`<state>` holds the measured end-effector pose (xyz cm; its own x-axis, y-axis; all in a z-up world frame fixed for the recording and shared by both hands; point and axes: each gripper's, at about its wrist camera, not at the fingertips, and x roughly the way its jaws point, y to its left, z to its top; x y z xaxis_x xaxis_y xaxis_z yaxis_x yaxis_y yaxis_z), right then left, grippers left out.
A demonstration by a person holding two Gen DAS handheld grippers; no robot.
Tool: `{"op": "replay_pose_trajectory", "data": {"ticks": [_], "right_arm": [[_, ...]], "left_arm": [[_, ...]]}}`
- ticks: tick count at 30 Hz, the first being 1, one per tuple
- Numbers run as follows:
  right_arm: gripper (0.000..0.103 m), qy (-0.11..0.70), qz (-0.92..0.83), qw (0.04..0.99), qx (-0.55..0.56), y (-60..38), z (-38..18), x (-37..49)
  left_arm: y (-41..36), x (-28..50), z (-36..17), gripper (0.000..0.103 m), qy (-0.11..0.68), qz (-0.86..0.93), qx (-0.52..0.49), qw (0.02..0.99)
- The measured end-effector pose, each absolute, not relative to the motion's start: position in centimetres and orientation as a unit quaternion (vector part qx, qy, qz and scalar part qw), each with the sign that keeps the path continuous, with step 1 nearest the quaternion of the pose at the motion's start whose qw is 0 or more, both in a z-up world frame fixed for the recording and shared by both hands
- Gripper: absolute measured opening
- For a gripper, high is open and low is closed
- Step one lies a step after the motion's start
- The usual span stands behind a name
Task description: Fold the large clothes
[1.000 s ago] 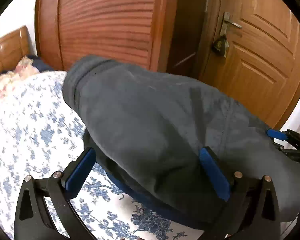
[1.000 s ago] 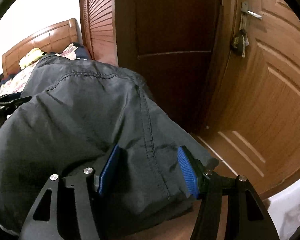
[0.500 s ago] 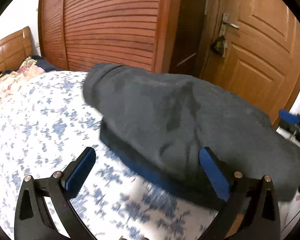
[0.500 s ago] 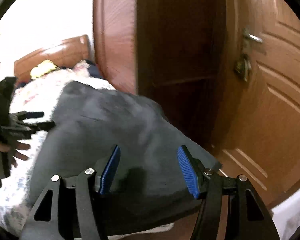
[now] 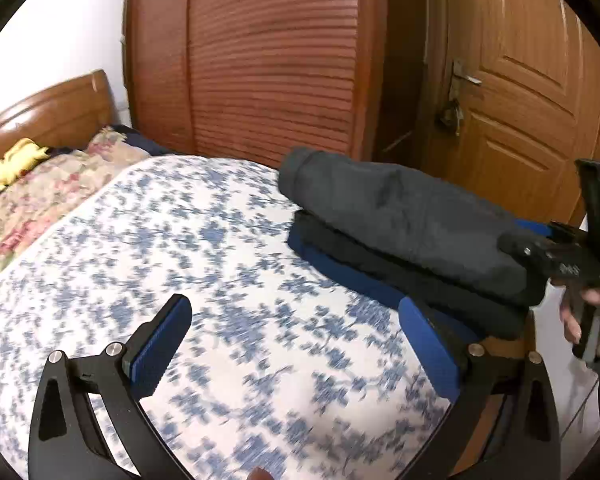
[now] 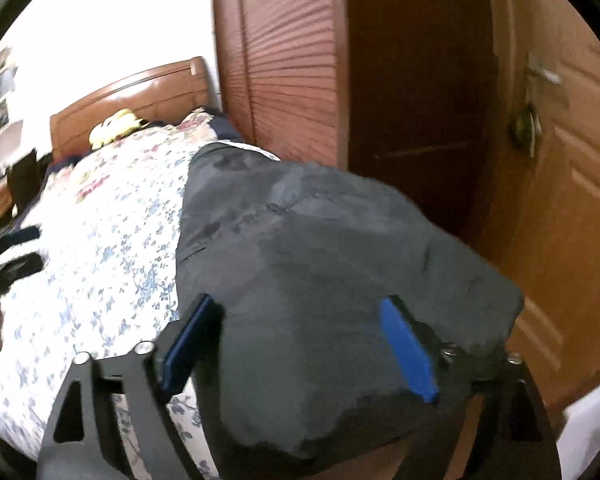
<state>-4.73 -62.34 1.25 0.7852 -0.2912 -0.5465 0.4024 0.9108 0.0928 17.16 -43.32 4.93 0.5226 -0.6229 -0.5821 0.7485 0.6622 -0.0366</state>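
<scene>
A dark grey garment with blue lining lies folded in a thick stack at the right edge of the bed; it also fills the right wrist view. My left gripper is open and empty, above the floral sheet, to the left of the stack. My right gripper is open, its jaws wide, right over the near end of the garment without pinching it. The right gripper also shows in the left wrist view, at the garment's right end.
A wooden wardrobe and a wooden door stand just past the bed's far edge. A floral quilt and a yellow toy lie by the headboard.
Both grippers have pulled back from the garment. The left one moved left and away, so the stack now lies clear of its jaws. The garment settled flat on the bed.
</scene>
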Motion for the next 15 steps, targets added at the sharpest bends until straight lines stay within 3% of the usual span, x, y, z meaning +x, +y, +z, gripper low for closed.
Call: {"op": "replay_pose_trajectory", "data": {"ticks": [7,15], "right_arm": [[0.090,0.254,-0.201,0.941,0.093,-59.6,2.9,-4.3],[0.090,0.219,-0.125,0.967,0.046,-49.5,4.6,-2.2]], "left_arm": [[-37.6,14.4,6.5,0.103,0.258,-0.361,0.118,0.888],[-29.9,12.2,5.5,0.103,0.257,-0.288,0.109,0.916]]}}
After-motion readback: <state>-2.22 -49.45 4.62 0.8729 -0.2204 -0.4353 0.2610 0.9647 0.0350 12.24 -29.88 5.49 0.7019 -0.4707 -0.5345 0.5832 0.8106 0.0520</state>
